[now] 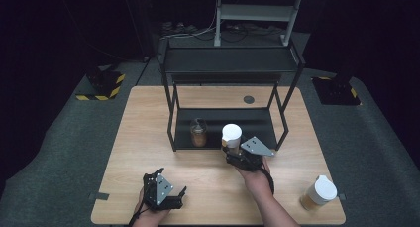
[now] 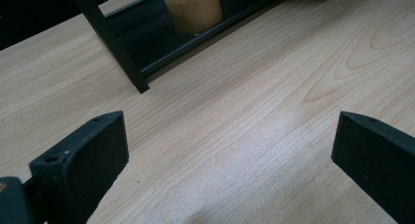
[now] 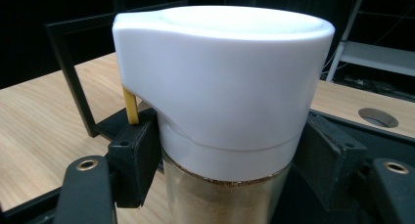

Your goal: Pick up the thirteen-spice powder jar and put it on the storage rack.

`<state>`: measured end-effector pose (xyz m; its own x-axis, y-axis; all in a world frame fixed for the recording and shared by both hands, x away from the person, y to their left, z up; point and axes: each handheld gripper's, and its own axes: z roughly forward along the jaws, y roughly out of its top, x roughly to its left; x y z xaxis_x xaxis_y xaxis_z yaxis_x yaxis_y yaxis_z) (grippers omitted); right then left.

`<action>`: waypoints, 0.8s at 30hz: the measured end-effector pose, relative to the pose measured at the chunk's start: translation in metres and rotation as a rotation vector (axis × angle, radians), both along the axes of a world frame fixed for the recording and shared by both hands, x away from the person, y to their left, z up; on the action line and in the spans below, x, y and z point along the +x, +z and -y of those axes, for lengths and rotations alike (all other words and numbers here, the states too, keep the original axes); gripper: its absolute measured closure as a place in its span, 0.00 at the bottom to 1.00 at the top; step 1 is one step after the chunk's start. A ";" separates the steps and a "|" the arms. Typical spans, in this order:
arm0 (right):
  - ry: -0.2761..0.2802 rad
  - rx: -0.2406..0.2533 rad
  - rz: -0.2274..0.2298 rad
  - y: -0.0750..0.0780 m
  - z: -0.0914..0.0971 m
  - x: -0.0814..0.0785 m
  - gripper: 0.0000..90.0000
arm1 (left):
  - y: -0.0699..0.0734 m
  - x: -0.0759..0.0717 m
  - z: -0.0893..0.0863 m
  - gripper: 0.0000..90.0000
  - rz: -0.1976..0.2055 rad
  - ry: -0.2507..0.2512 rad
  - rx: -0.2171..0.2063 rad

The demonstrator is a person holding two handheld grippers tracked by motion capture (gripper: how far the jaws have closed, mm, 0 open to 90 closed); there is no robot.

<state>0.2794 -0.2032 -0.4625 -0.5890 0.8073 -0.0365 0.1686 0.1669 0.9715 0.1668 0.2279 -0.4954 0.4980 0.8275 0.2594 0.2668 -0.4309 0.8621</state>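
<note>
Clear glass jar with smooth white plastic pour-spout lid and tan powder [image 3: 222, 101]: clamped below the lid between the matte black jaws of the right gripper [image 1: 236, 152], at the front edge of the black metal-frame rack's lower shelf [image 1: 257, 125].

Second clear jar of tan powder, wire-bail top [image 1: 198, 132]: stands on that shelf.

Third white-lidded jar [image 1: 318, 193]: near the pale wood-grain table's [image 1: 143, 138] right front corner.

Left gripper [image 2: 230, 150]: jaws spread wide over bare tabletop, holding nothing.

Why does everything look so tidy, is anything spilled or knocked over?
Nothing stands out. The white-lidded jar sits upright in the right gripper, the jar on the shelf and the one near the table edge stand upright too.
</note>
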 end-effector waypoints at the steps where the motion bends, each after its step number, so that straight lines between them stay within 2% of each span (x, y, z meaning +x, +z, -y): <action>1: -0.002 -0.001 0.000 0.000 -0.001 0.002 0.33 | 0.000 0.000 0.000 0.01 0.000 0.000 -0.001; 14: -0.012 0.005 0.010 -0.002 -0.012 0.020 0.33 | 0.000 0.000 -0.003 0.01 -0.001 -0.005 -0.015; 17: -0.014 0.018 0.005 -0.005 -0.015 0.026 0.33 | -0.001 0.000 -0.003 0.01 -0.001 -0.006 -0.016; 24: -0.021 0.013 -0.005 -0.008 -0.024 0.037 0.33 | 0.000 0.001 -0.004 0.01 0.000 -0.011 -0.015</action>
